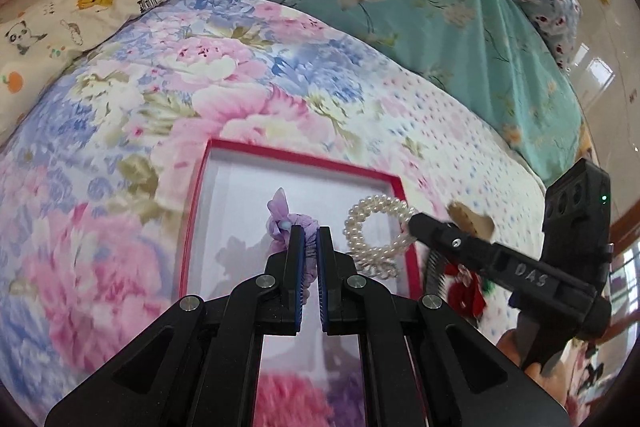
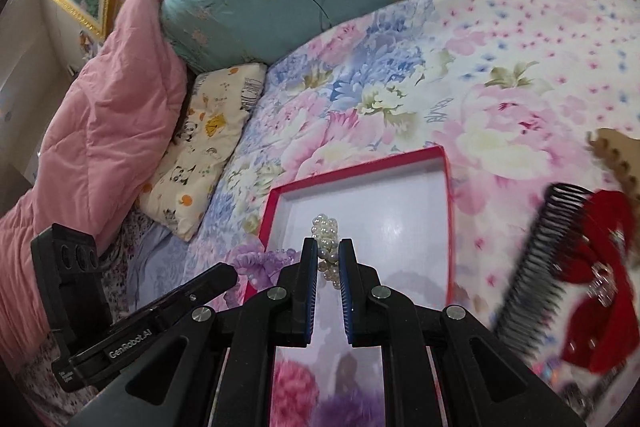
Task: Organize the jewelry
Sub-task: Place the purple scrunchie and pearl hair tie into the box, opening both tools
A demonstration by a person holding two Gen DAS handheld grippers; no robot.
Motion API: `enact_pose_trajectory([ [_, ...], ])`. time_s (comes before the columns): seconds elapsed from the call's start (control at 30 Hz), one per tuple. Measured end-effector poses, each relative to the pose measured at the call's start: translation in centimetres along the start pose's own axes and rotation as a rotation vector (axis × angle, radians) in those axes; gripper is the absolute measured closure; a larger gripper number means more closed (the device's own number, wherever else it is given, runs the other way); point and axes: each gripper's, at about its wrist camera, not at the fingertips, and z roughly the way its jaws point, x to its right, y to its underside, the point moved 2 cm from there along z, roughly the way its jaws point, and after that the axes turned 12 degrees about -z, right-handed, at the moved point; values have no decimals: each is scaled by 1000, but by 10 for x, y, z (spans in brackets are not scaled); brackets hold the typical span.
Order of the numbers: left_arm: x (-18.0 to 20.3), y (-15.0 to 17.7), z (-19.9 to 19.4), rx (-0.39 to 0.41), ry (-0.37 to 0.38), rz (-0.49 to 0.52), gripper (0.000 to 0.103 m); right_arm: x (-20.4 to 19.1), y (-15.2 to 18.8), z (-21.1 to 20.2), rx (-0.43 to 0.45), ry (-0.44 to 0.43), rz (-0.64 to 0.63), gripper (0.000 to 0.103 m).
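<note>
A red-rimmed box (image 1: 394,181) with a white inside lies on the floral bedspread; it also shows in the right wrist view (image 2: 446,167). My left gripper (image 1: 310,235) is shut on a purple scrunchie (image 1: 280,221) and holds it over the box. My right gripper (image 2: 328,247) is shut on a white pearl bracelet (image 2: 326,227) over the box. The bracelet (image 1: 376,227) hangs from the right gripper (image 1: 414,223) at the box's right rim. The scrunchie (image 2: 260,261) shows by the left gripper (image 2: 232,273).
A black comb (image 2: 536,259), a red bow hair clip (image 2: 608,275) and a tan clip (image 2: 616,151) lie on the bedspread right of the box. Pillows and a pink quilt (image 2: 104,115) are piled at the head of the bed. Fluffy pink and purple items (image 2: 320,395) sit near the box's front end.
</note>
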Motion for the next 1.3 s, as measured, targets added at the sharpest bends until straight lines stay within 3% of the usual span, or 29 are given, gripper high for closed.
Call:
enact_pose_trajectory([
  [0.37, -21, -16, 49, -22, -106, -1, 98, 44, -14, 44, -58, 100, 24, 93],
  [0.77, -30, -15, 62, -41, -165, 3, 97, 45, -17, 55, -72, 114, 8, 88],
  [0.87, -29, -14, 62, -47, -170, 3, 89, 46, -18, 56, -71, 109, 19, 88],
  [0.93, -29, -13, 60, -50, -174, -1, 64, 46, -19, 56, -72, 112, 19, 85],
  [1.0, -28, -13, 55, -36, -173, -3, 53, 45, -20, 50, -60, 99, 23, 74],
  [1.07, -26, -12, 50, -31, -173, 3, 53, 43, -21, 41, -43, 93, 21, 69],
  [1.3, -12, 1, 26, -19, -157, 26, 51, 43, -12, -13, 30, 85, 40, 64],
])
